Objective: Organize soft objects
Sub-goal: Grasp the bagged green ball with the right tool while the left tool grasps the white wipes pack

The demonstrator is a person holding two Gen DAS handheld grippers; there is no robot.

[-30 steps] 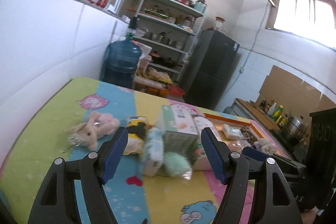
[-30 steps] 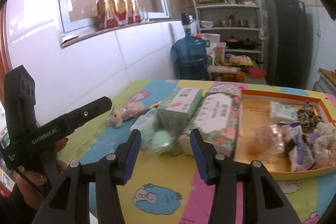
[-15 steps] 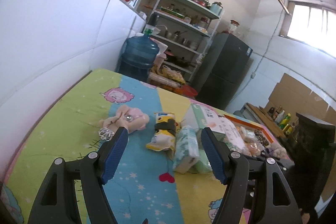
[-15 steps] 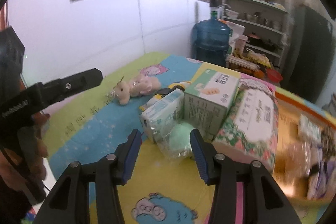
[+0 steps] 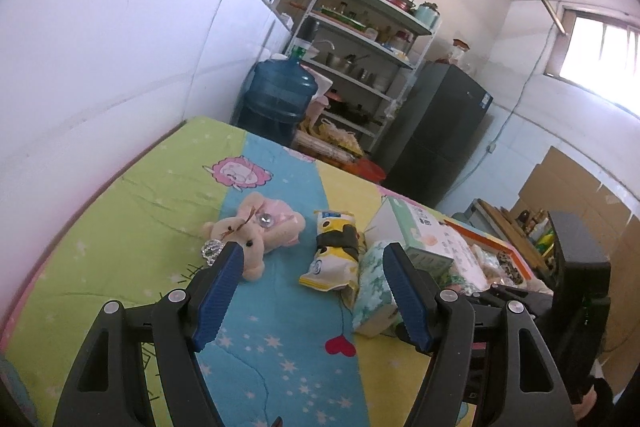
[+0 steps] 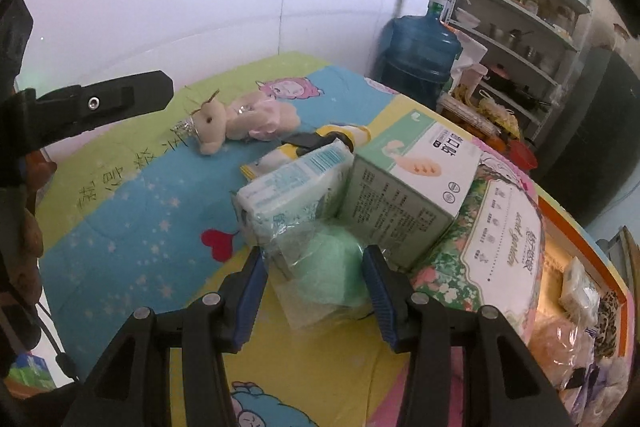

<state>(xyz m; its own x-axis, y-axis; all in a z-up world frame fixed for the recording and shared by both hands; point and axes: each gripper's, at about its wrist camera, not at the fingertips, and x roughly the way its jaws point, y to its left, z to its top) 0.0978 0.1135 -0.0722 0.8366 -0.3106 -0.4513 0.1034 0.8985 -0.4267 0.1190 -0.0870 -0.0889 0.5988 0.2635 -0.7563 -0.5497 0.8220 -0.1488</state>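
Right gripper [image 6: 314,283] stands wide apart around the green sponge in clear wrap [image 6: 328,275], not gripping it. Left gripper [image 5: 312,291] gapes wide over the table [image 5: 120,227], holding nothing, with the plush rabbit [image 5: 256,231] beyond its left fingertip, toward the table's wall edge.

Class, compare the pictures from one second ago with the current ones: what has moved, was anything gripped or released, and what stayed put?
The right gripper has closed in on the bagged green sponge, which now sits between its open fingers, not gripped. The left gripper has swung left toward the pink plush toy and the yellow packet, also open and empty. The toy, packet, tissue pack and box lie where they were.
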